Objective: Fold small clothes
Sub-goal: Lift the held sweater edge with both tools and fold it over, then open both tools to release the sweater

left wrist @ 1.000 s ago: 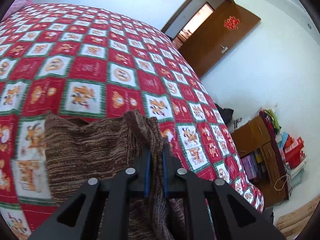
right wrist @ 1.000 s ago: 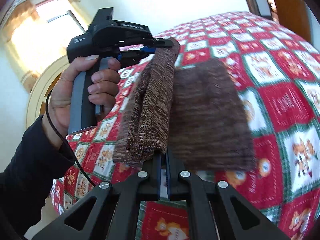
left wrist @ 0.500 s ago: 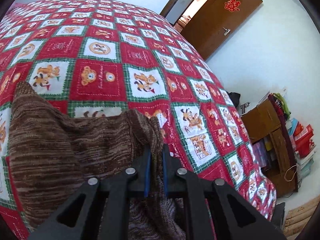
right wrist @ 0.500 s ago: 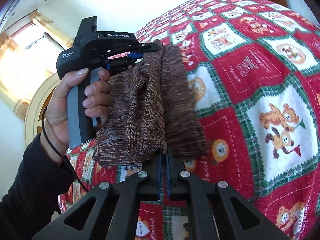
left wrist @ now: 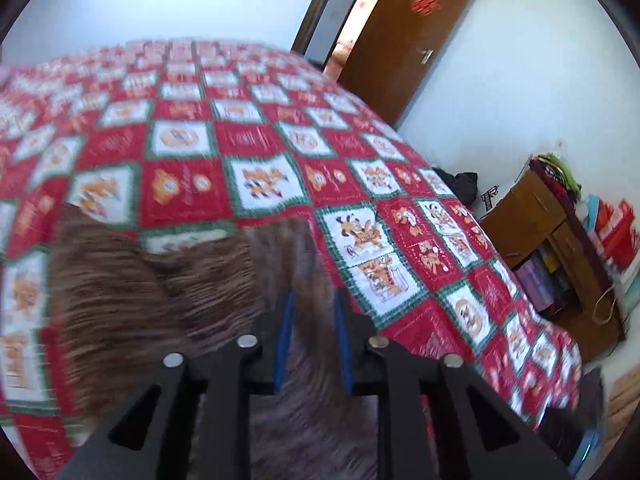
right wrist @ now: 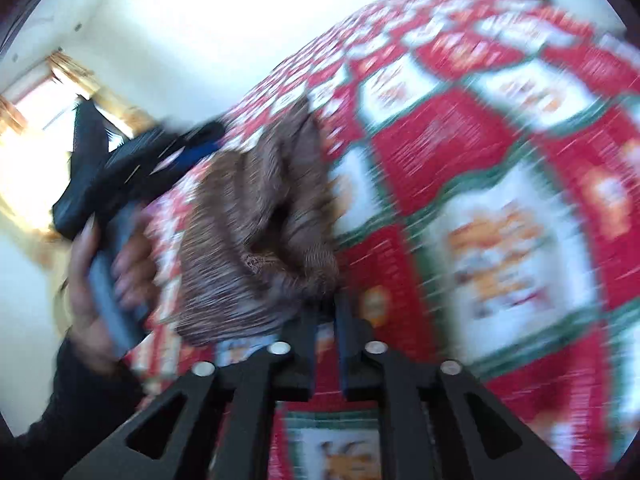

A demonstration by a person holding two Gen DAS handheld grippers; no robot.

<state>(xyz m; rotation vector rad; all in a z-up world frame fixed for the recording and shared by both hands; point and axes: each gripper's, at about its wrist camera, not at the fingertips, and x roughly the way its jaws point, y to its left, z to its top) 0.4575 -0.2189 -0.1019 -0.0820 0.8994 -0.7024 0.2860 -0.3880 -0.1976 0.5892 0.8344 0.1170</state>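
A small brown knitted garment [left wrist: 152, 296] lies folded on the red patterned bedspread [left wrist: 248, 140]. My left gripper [left wrist: 311, 300] has its jaws a little apart, with the knit lying between and under them. In the right wrist view the garment [right wrist: 256, 240] is a rumpled heap on the bedspread [right wrist: 500, 152]. My right gripper [right wrist: 326, 310] stands at the heap's near edge, jaws slightly apart, with bedspread showing in the gap. The left gripper [right wrist: 208, 148] shows there, blurred, held by a hand at the heap's far left.
A brown door [left wrist: 404, 40] stands open at the back right. A wooden cabinet [left wrist: 560, 264] with books and clutter stands by the bed's right side. Dark clothing [left wrist: 460, 184] lies on the floor near the wall. A bright window [right wrist: 36, 120] is on the left.
Both grippers have opened a little and let go of the garment, which has dropped from hanging between them to a heap on the bed. Both views are now motion-blurred.
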